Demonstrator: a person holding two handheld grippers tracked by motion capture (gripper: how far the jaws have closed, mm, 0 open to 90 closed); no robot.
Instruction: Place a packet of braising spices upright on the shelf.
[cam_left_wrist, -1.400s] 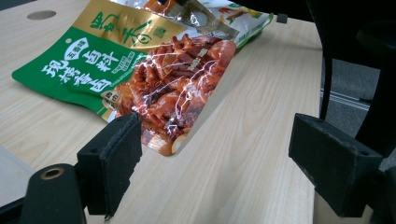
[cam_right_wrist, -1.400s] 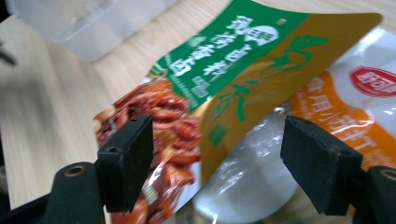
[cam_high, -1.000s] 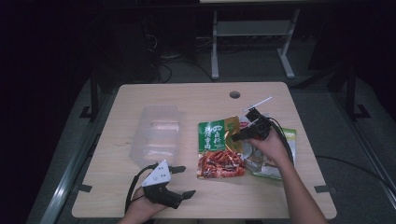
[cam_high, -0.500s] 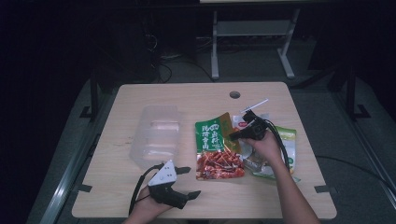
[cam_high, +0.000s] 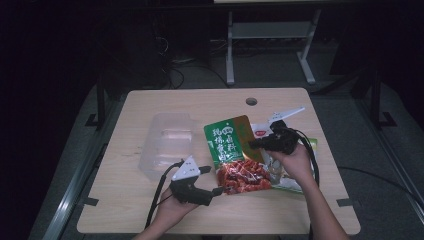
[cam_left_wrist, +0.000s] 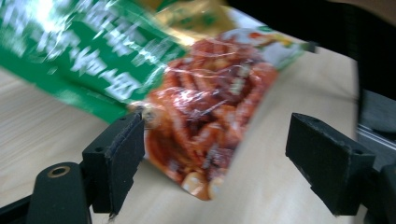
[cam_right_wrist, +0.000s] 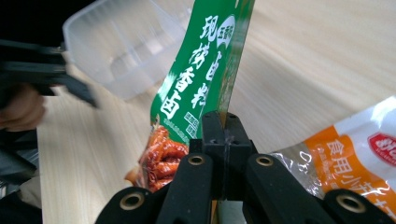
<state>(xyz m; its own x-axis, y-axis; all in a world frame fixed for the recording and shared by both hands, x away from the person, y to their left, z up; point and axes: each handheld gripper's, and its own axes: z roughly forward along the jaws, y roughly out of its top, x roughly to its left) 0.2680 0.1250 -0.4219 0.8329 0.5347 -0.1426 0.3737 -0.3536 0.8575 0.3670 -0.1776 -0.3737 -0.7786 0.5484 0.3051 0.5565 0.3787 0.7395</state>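
Observation:
A green snack bag (cam_high: 232, 147) with red food showing in its clear lower half lies slanted on the wooden table (cam_high: 200, 105). My right gripper (cam_high: 255, 145) is shut on the bag's right edge; in the right gripper view the jaws (cam_right_wrist: 223, 123) pinch the green film (cam_right_wrist: 201, 79) and hold it raised. My left gripper (cam_high: 212, 180) stands open at the bag's lower left corner. In the left gripper view the red end of the bag (cam_left_wrist: 205, 112) lies between and beyond the wide-apart pads (cam_left_wrist: 123, 149), untouched.
A clear plastic container (cam_high: 167, 142) lies left of the bag, also seen in the right gripper view (cam_right_wrist: 126, 46). A white and orange packet (cam_right_wrist: 359, 154) and a green one (cam_high: 300, 175) lie under the right hand. A cable hole (cam_high: 251, 101) is at the table's far edge.
The right gripper has closed on the bag's edge and raised it, tilting the bag. The left gripper has moved right, up to the bag's red end.

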